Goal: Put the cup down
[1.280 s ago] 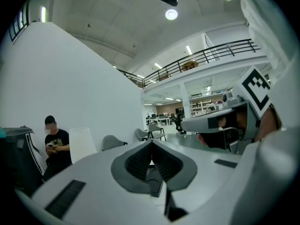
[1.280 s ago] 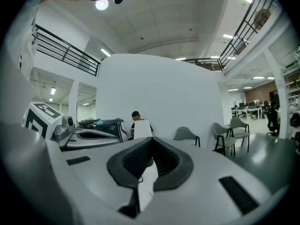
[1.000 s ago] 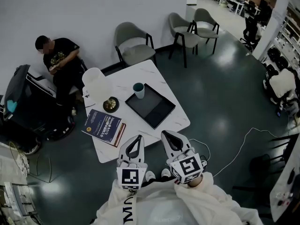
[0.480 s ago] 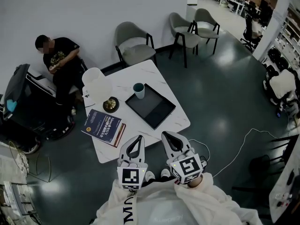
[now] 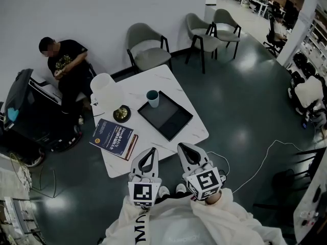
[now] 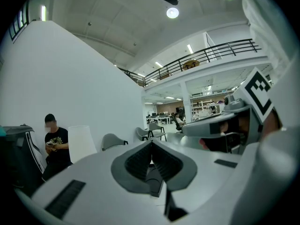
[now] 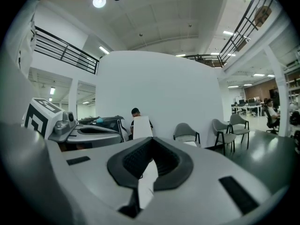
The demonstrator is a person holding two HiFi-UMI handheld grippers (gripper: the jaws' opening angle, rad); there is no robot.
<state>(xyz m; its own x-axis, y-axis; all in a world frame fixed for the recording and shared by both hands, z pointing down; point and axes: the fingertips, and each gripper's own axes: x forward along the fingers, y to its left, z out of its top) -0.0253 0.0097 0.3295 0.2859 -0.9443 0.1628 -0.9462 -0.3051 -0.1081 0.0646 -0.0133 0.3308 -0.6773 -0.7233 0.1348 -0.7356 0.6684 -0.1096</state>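
Note:
A teal cup point(image 5: 152, 98) stands upright on the white table point(image 5: 190, 130), touching the far corner of a black tray point(image 5: 165, 115). Both grippers hover side by side just past the table's near edge, well short of the cup. My left gripper point(image 5: 151, 150) has its jaws together and nothing between them; in its own view the left gripper point(image 6: 151, 143) points level over the tabletop. My right gripper point(image 5: 180, 146) is likewise shut and empty, and in the right gripper view the right gripper point(image 7: 151, 139) shows its pads meeting. The cup is not visible in either gripper view.
A blue book point(image 5: 113, 138) and a round brass object point(image 5: 121, 114) lie on the table's left side. A white chair back point(image 5: 104, 89) stands at the far left corner. A seated person point(image 5: 65, 68) is by the wall, grey chairs point(image 5: 145, 50) stand beyond, and a cable point(image 5: 255, 170) crosses the floor.

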